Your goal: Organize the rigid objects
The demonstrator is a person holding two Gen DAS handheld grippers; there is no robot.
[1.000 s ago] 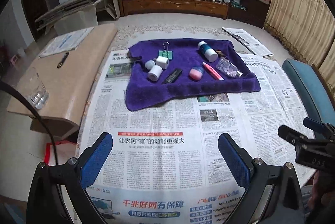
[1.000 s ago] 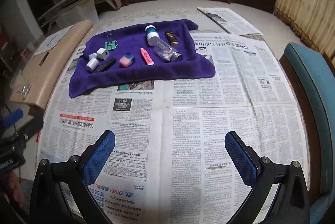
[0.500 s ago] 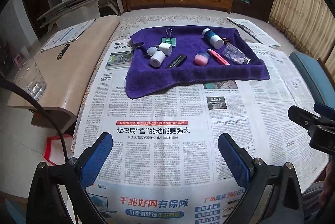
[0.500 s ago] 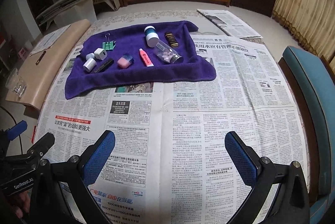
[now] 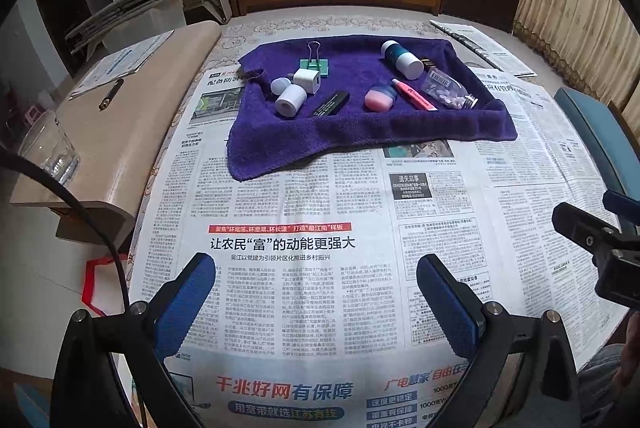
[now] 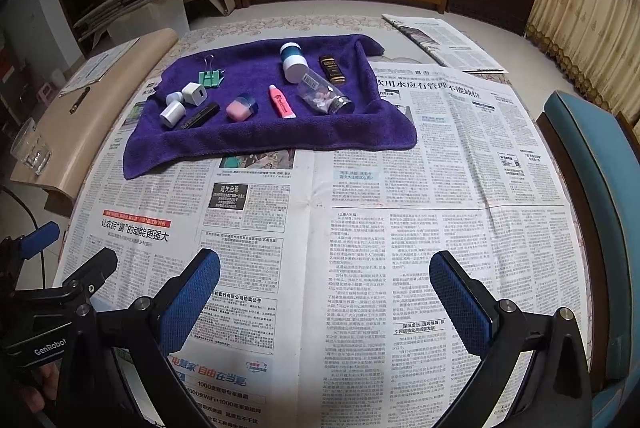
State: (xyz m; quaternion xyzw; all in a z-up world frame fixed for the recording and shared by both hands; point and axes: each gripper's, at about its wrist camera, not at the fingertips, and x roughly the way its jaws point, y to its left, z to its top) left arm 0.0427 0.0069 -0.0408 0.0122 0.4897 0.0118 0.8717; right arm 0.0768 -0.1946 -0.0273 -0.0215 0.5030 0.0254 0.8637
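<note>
Newspaper (image 5: 304, 212) covers the bench, and a purple towel (image 5: 360, 132) lies on it at the far side, well ahead of both grippers; the left gripper (image 5: 316, 292) hangs over bare newsprint with its jaws spread wide and nothing between the blue pads (image 5: 188, 300); the right gripper (image 6: 324, 288) hangs likewise over the paper, jaws wide apart and empty; each gripper shows at the edge of the other's view, side by side and apart. All the small things lie on the towel, none touching a gripper: a green binder clip (image 5: 315, 62) towards the back left; just in front of it a white charger plug (image 5: 307, 81), with a small white cap (image 5: 280, 85) and a white cylinder (image 5: 291, 101) on its side next to it; a black stick (image 5: 331, 104) lies near the middle; a pink jar with a blue lid (image 5: 379, 98) sits to its right; a pink tube (image 5: 414, 94) lies beside that; a clear bottle of pills (image 5: 448, 93) lies on its side near the right edge; behind it lies a white and teal bottle (image 5: 401, 59), also on its side; a dark brown lighter-like case (image 6: 332, 69) lies just right of that bottle. A low beige side table (image 5: 132, 116) stands left of the bench, with a drinking glass (image 5: 50, 148) and a pen (image 5: 111, 94) on it.
</note>
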